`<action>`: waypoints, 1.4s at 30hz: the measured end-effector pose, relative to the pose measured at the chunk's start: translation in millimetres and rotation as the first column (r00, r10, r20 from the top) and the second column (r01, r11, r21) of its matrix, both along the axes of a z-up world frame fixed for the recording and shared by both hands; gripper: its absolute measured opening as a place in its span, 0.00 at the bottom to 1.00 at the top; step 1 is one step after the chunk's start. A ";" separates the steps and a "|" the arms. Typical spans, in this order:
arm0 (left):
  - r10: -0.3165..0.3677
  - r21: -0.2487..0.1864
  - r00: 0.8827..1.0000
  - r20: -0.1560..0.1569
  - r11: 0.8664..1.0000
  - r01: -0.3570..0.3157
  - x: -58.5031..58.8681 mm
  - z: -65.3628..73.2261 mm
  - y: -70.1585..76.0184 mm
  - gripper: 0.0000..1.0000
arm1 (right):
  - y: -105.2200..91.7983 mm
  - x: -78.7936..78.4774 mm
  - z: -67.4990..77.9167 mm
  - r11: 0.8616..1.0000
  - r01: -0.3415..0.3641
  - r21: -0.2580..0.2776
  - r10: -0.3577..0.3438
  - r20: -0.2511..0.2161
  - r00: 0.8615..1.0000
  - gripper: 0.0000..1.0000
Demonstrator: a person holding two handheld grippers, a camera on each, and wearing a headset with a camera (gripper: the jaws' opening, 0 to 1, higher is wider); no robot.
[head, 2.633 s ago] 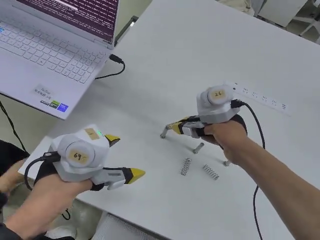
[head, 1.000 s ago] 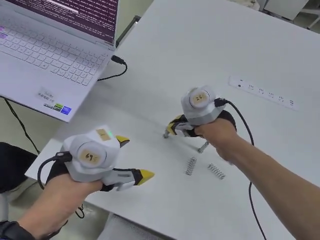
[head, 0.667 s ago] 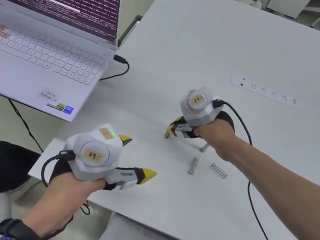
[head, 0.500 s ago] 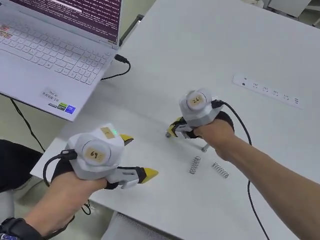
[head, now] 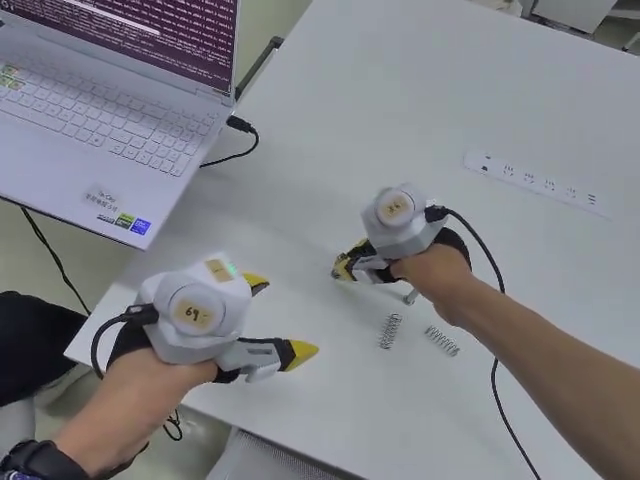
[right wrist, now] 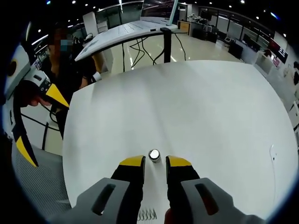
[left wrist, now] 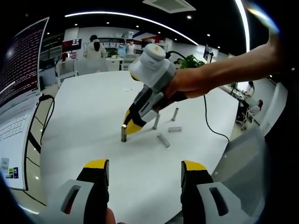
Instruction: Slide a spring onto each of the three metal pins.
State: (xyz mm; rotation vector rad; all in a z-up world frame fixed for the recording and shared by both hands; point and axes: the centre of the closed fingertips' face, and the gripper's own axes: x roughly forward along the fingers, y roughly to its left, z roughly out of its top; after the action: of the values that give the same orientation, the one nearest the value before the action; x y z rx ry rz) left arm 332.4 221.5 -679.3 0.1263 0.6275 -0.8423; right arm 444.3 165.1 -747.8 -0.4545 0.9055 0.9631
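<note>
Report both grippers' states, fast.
Left gripper: tongs open, empty.
Right gripper: tongs narrowly apart at the spring-fitted pin; grip cannot be told.

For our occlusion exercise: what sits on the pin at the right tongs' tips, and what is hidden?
A spring coils around the pin, under its cap, beside the right tongs. The shaft inside the coils is covered.

The left gripper [head: 281, 318] hovers low in the person's grip, jaws spread wide. The right gripper [head: 341, 268] tilts downward from an outstretched forearm [head: 530, 345], its jaws only slightly parted
</note>
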 end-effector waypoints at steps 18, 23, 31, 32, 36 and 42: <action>0.037 0.004 0.999 0.022 0.999 -0.037 0.1 13.8 -0.3 0.58 | -43.8 -25.8 31.9 0.985 0.119 0.123 -0.122 0.020 0.992 0.25; 0.054 0.003 0.998 0.032 0.999 -0.054 1.3 19.5 2.8 0.58 | -54.4 -29.0 37.2 0.978 0.151 0.141 -0.156 0.029 0.987 0.26; 0.070 0.006 0.997 0.040 0.998 -0.070 1.1 24.7 7.8 0.57 | -66.9 -41.9 47.1 0.968 0.186 0.171 -0.194 0.033 0.981 0.28; 0.072 0.006 0.997 0.041 0.997 -0.072 1.5 25.4 8.2 0.57 | -69.5 -44.0 48.4 0.966 0.190 0.175 -0.199 0.034 0.979 0.29; 0.074 0.004 0.996 0.044 0.997 -0.075 3.0 28.4 8.3 0.57 | -77.7 -52.2 53.4 0.960 0.204 0.190 -0.215 0.038 0.976 0.31; 0.071 0.002 0.996 0.051 0.997 -0.071 6.7 32.2 6.3 0.57 | -93.8 -62.0 59.3 0.952 0.227 0.204 -0.244 0.063 0.968 0.33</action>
State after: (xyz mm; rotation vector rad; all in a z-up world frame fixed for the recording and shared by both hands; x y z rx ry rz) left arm 339.1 227.9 -647.1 0.1283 0.5827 -0.7672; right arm 382.3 71.3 -688.6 -0.2132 0.7583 0.7971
